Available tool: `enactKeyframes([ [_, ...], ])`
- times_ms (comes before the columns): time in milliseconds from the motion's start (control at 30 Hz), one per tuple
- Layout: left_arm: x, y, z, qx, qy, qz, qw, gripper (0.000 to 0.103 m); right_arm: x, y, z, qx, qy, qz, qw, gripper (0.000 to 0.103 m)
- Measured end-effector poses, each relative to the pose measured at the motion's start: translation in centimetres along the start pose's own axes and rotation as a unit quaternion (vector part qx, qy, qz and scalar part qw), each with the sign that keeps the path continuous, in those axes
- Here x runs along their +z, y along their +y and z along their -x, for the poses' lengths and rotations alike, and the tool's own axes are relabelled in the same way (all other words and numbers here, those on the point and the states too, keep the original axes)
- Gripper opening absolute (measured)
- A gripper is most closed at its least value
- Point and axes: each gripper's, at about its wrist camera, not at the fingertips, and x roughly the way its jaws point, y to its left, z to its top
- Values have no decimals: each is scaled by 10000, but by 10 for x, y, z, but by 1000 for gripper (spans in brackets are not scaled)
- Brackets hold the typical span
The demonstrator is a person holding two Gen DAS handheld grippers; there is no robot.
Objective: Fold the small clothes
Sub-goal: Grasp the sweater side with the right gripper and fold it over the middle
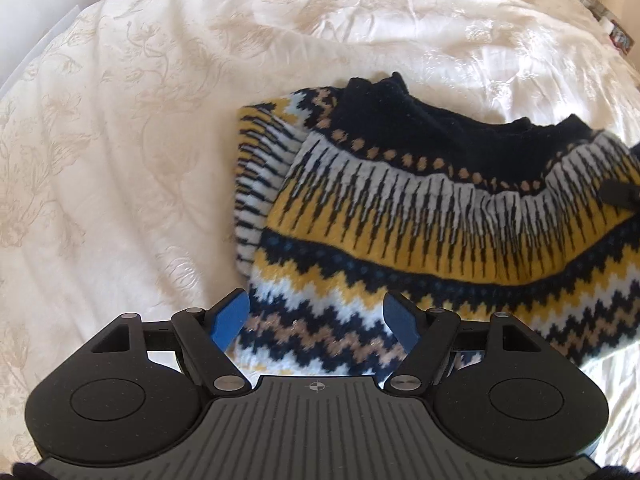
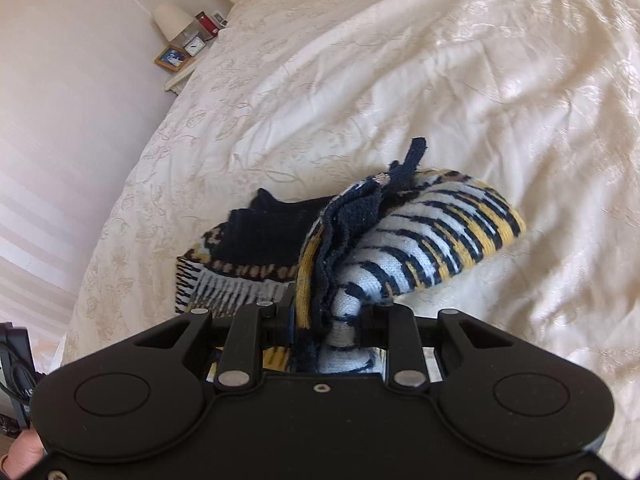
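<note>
A small knitted sweater (image 1: 400,216) in navy, yellow and white zigzag bands lies on the cream bedspread (image 1: 120,160), its navy collar at the far side. My left gripper (image 1: 316,320) hovers open over the sweater's near hem, blue pads apart, nothing between them. In the left wrist view the other gripper's dark fingertip (image 1: 618,194) shows at the sweater's right edge. My right gripper (image 2: 328,320) is shut on a bunched fold of the sweater (image 2: 420,248), a striped sleeve part with navy edging, lifted off the bed.
The bedspread (image 2: 440,80) is rumpled and fills most of both views. A nightstand (image 2: 180,76) at the far left holds a lamp (image 2: 172,20), a framed picture and a small clock. A pale wall runs along the bed's left side.
</note>
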Motion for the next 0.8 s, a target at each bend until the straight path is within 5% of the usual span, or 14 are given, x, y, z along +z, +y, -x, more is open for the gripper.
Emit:
enactKeyframes([
  [400,-15,73,10,-109,35,196,9997,73,-7,116,-75,139,437,829,9955,35],
  [700,-21,104,6,-115,108,367,9992,73,-28,159,-140,-487,976,1275,9858,36],
  [800,-24,109,4,-125,144,408,9990,73,-28,169,-152,-550,1082,1370,9831,44],
])
